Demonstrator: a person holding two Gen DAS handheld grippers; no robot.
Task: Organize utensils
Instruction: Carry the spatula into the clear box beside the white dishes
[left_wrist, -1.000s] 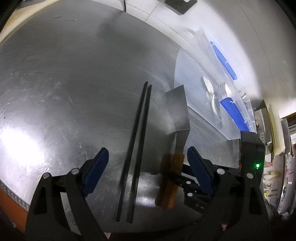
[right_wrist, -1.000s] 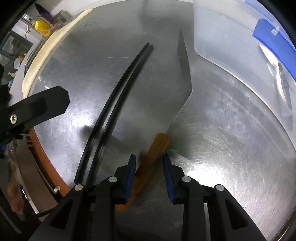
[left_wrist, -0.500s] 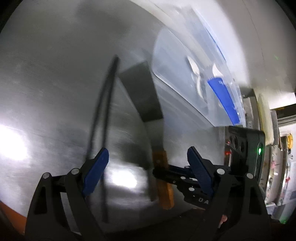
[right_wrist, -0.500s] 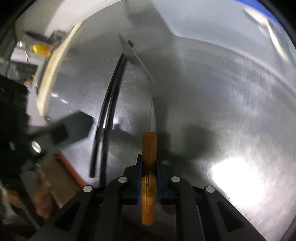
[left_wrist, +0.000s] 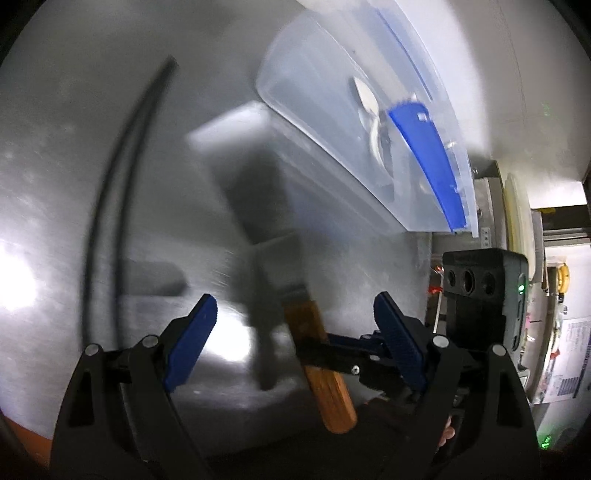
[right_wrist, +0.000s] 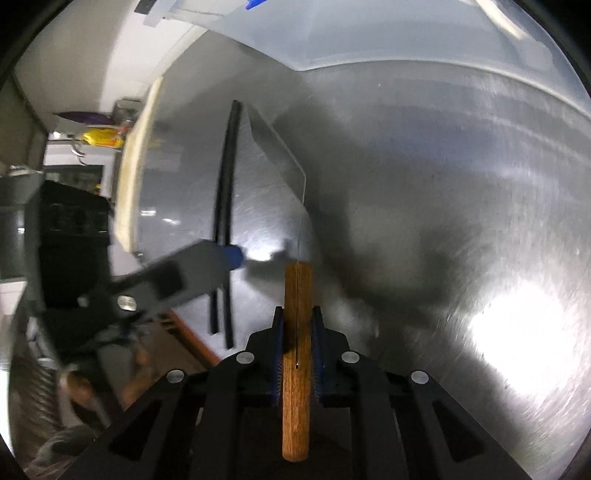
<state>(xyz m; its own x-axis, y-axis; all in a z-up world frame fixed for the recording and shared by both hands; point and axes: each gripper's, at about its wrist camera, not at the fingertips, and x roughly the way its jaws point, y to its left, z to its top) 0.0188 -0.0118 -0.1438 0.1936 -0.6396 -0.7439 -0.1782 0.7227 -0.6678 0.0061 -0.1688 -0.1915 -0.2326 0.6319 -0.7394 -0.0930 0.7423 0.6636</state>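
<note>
My right gripper (right_wrist: 297, 332) is shut on the wooden handle (right_wrist: 295, 369) of a metal spatula. The spatula is rolled so its blade (right_wrist: 280, 158) stands on edge above the steel table, casting a shadow. In the left wrist view the same handle (left_wrist: 325, 369) sits between my open left gripper (left_wrist: 294, 299) fingers without touching them, pinched by the right gripper (left_wrist: 314, 350). Two black chopsticks (left_wrist: 107, 206) lie on the table left of the spatula (left_wrist: 240, 155); they also show as the chopsticks (right_wrist: 225, 206) in the right view.
A clear plastic bin (left_wrist: 332, 122) with a blue latch (left_wrist: 424, 155) and spoons (left_wrist: 365, 99) inside stands to the right of the spatula. A pale cutting board (right_wrist: 136, 166) lies along the table's far side. The left gripper's finger (right_wrist: 192, 269) reaches in blurred.
The right gripper closed on the spatula handle, then rolled and raised it so the blade turned on edge. The left gripper swung right toward the bin, staying open.
</note>
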